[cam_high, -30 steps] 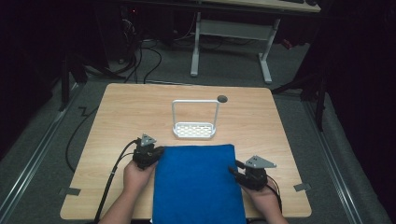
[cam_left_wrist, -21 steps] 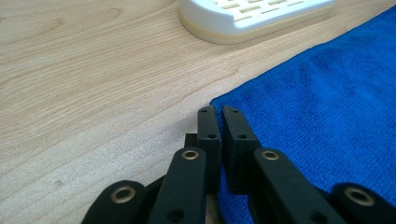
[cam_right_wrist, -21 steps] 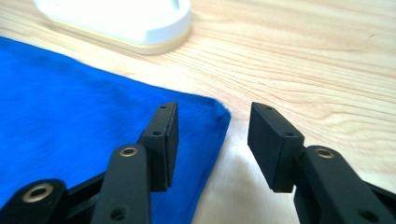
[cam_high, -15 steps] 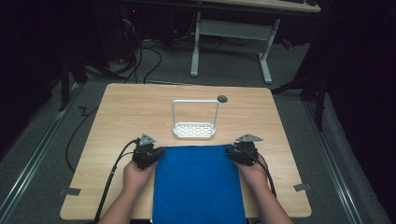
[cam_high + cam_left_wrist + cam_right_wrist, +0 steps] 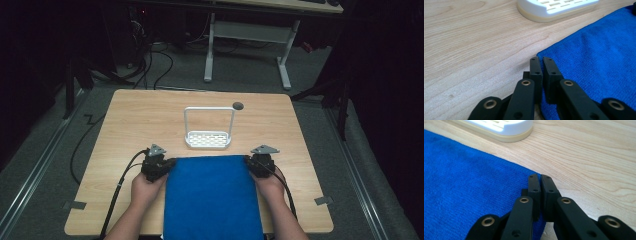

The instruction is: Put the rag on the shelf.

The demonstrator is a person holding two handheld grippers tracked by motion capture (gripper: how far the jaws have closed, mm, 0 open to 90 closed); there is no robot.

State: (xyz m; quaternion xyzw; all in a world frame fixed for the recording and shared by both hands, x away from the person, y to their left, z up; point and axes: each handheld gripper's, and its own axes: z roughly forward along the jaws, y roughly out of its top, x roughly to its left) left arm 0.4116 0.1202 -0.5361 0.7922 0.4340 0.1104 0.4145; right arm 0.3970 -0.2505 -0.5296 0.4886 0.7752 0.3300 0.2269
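At lower centre of the high view, blue towel (image 5: 212, 197) spread flat on the wooden counter (image 5: 140, 120), near edge running off the bottom of the frame. Left gripper (image 5: 167, 164) at the towel's upper-left corner, right gripper (image 5: 248, 163) at its upper-right corner, each in a hand (forearms entering from below). Jaws of both nearly closed in the gripper views, tips pinched at the cloth's corners (image 5: 544, 56) (image 5: 534, 176), though cloth between them hard to confirm. Just above the towel, white perforated rack (image 5: 208, 139) with tall wire handle, standing apart from it.
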